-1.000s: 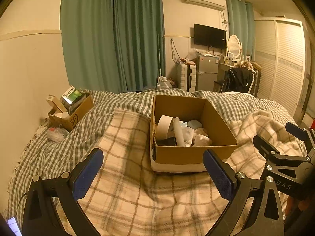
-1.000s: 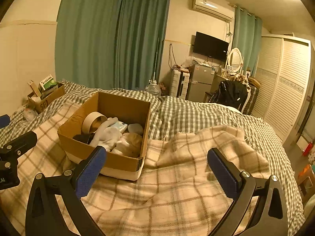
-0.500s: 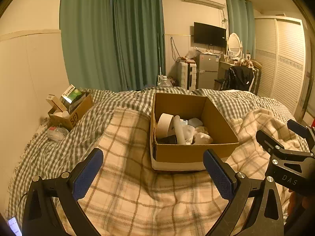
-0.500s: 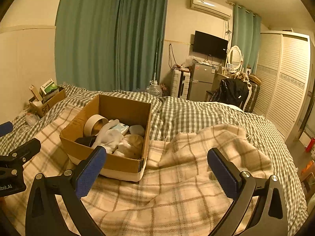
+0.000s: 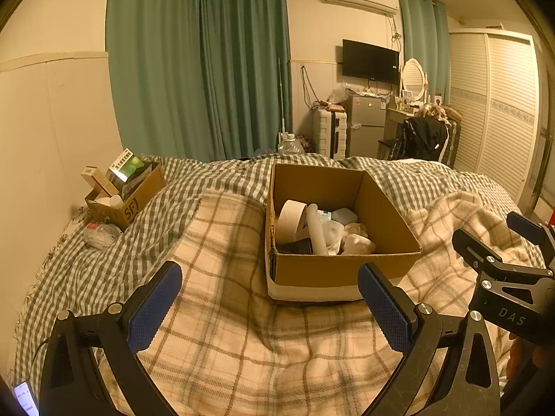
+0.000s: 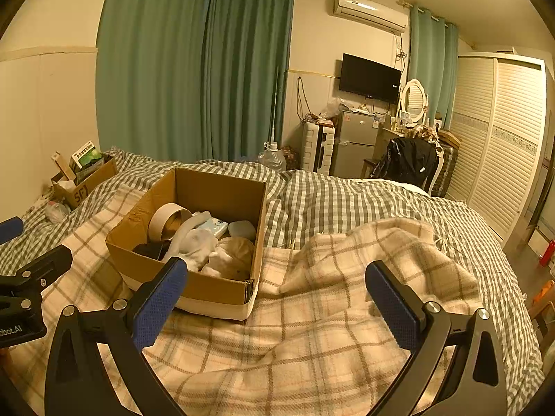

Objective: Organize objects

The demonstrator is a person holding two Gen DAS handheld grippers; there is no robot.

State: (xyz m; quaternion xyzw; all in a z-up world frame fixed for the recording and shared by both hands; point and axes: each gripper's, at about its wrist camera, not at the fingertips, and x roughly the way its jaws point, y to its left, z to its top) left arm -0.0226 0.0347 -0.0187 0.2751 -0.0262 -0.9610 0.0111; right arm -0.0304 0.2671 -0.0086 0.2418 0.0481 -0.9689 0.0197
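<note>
An open cardboard box sits on a plaid blanket on the bed; it also shows in the right wrist view. Inside it lie a tape roll, white socks, a pale blue pack and other small items. My left gripper is open and empty, hovering in front of the box. My right gripper is open and empty, to the right of the box above the blanket.
A smaller cardboard box with cartons stands by the left wall, a crumpled plastic bag beside it. A green checked cover spreads beyond the blanket. A fridge, chair and wardrobe stand past the bed's far end.
Both grippers have drifted back slightly from the box and tilted a little upward. Both stay open and empty.
</note>
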